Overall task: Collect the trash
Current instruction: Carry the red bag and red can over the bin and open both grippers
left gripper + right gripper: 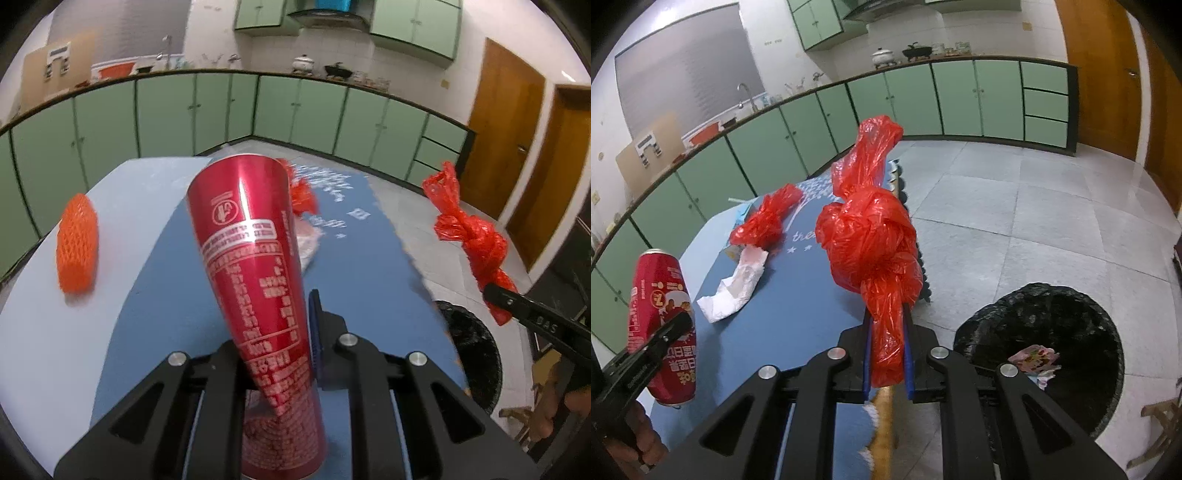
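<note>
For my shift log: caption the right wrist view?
Right gripper holds knotted red bag beside the black-lined bin.

Green cabinets (916,99) line white-tiled walls (332,48); wooden doors (506,122) at right; pale grey tiled floor (1034,206); shuttered window (687,70).

Even indoor light, strong fisheye bending at edges, slight motion blur.

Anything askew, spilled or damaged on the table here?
No spill shows. The mat's near edge looks torn and ragged. Litter is left on it: a crumpled white tissue, a second red bag and an orange foam net. The red can and knotted red bag are gripped.
</note>
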Tool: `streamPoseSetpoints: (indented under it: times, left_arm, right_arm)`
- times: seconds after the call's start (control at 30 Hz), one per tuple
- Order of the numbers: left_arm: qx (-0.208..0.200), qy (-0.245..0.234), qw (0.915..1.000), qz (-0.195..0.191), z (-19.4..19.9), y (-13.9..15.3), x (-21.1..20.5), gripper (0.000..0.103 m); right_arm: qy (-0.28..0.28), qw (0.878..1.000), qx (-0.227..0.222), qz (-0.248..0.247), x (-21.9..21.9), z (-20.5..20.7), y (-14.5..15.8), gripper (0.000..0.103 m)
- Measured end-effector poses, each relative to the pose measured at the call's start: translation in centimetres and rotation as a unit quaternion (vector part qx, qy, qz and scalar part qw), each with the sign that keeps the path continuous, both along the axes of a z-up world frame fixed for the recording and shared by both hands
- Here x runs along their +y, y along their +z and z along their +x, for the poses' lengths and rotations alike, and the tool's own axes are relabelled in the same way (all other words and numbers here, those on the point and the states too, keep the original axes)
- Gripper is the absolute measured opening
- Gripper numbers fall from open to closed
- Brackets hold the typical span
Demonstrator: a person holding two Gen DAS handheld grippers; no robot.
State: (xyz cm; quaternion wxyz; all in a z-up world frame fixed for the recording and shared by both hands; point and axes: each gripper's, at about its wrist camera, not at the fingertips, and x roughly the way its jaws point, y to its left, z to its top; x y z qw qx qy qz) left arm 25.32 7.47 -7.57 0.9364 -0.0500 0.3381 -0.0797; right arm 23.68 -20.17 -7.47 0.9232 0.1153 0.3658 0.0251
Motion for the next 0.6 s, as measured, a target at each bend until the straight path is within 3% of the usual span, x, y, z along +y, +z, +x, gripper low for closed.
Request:
streamPoseSetpoints:
  times: [0.23, 0.37, 0.6]
  left_arm:
    - [-0.012, -0.085, 0.9963, -0.007, -0.6, 0.8, -7.3, 0.011]
    - [-0.008, -0.144, 0.9895, -0.012, -0.8, 0.4, -14.2, 0.011]
    - [-0.006, -0.192, 0.9813, -0.008, -0.9, -1.3, -22.6, 0.011]
  right_arm:
    - [-0.065, 0.998, -0.003, -0.01, -5.9, -4.2, 0.1, 0.013]
    - [-0.112, 0.993, 0.02, -0.015, -10.6, -6.8, -1.4, 0.013]
    - [-0.153, 0.987, 0.037, -0.014, -15.4, -8.8, -3.5, 0.013]
